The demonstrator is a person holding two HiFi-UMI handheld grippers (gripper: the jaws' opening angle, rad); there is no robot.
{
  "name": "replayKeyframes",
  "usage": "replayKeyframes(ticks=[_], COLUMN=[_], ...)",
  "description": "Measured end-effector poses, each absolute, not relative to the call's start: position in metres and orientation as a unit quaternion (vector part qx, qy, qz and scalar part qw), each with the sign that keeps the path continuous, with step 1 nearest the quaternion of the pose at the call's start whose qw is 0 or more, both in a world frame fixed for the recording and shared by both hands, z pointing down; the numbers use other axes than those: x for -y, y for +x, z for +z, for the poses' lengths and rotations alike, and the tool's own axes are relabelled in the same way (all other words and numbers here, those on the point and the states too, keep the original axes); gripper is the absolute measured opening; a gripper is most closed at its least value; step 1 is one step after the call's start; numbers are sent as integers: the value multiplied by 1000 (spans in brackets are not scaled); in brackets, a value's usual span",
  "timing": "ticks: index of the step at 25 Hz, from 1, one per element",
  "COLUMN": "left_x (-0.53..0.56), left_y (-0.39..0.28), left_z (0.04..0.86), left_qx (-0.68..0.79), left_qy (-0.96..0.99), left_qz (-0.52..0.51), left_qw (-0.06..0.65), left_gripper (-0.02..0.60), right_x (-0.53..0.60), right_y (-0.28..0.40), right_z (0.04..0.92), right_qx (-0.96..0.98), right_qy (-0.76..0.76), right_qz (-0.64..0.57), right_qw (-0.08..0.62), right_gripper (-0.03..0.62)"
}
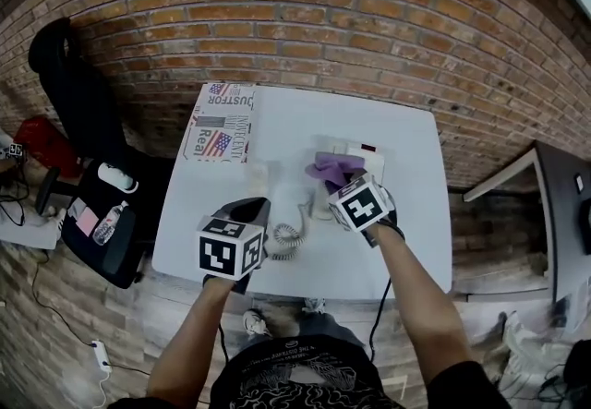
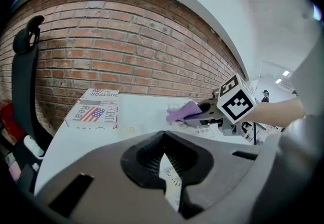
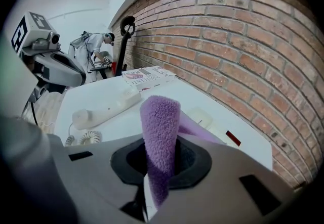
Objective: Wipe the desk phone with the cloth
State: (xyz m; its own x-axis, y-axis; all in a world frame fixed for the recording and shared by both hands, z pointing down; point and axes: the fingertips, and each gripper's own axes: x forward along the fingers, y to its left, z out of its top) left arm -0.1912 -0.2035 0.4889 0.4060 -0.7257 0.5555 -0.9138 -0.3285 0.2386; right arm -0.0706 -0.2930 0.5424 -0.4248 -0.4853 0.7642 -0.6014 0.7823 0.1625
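Note:
The white desk phone (image 1: 366, 156) sits at the back middle of the white table (image 1: 406, 232). Its handset (image 3: 105, 107) lies off the cradle to the left, and its coiled cord (image 1: 287, 237) trails toward the front. My right gripper (image 1: 343, 178) is shut on a purple cloth (image 3: 159, 122), which rests over the phone's left part (image 1: 328, 165). Nearer the front edge, my left gripper (image 1: 254, 207) hovers beside the cord with its jaws together and nothing in them. In the left gripper view the cloth (image 2: 182, 112) and phone (image 2: 205, 129) lie ahead to the right.
A flat cardboard box (image 1: 222, 121) with flag print lies at the table's back left. A brick wall (image 1: 369, 19) runs right behind the table. A black chair (image 1: 88, 112) stands to the left, and a dark desk (image 1: 559, 195) to the right.

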Motion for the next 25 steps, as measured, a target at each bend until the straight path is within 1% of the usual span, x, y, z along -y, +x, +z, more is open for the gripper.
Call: replayKeyframes(ticks=[5,16,25], left_x=[193,176,174], left_y=[-191,-192,-176], left_z=[489,489,490], left_qx=[497,466,446], left_qy=[807,826,837], left_qz=[183,199,198], left_qw=[261,248,247], left_gripper=[6,6,6], right_x=[273,226,195], right_y=[-72,-69,-66], right_z=[542,559,570], right_qx=[840,833,837], right_qy=[330,341,327], right_qz=[69,113,137], right_qw=[424,421,417], right_gripper=[46,46,46])
